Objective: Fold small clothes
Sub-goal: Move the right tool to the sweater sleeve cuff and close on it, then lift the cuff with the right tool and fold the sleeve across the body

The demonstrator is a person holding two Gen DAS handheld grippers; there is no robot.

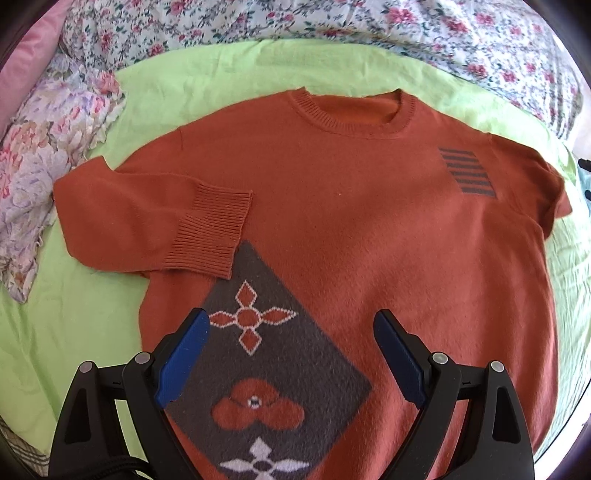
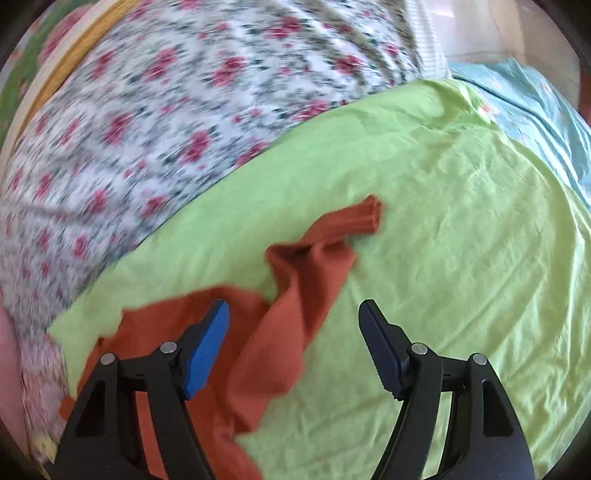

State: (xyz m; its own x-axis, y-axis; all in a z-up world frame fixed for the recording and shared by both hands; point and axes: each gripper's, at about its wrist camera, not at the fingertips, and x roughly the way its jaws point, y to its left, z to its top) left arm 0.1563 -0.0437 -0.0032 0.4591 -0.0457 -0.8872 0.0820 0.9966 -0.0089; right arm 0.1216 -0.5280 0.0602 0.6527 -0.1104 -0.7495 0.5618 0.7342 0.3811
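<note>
An orange knitted sweater [image 1: 351,221] lies flat, front up, on a lime green sheet [image 1: 92,314]. It has a grey diamond patch with flower motifs [image 1: 273,354] and grey stripes at the chest. Its left sleeve [image 1: 155,225] is folded across onto the body. My left gripper [image 1: 291,332] is open and empty above the lower front of the sweater. In the right wrist view the other sleeve [image 2: 314,266] lies stretched out and rumpled on the sheet, cuff [image 2: 364,218] farthest away. My right gripper [image 2: 293,314] is open and empty just above that sleeve.
A floral quilt [image 1: 332,22] lies bunched along the far side of the sheet, and also shows in the right wrist view [image 2: 166,110]. A pale flowered cloth [image 1: 48,155] lies at the left. A light blue cloth [image 2: 535,110] lies at the right edge.
</note>
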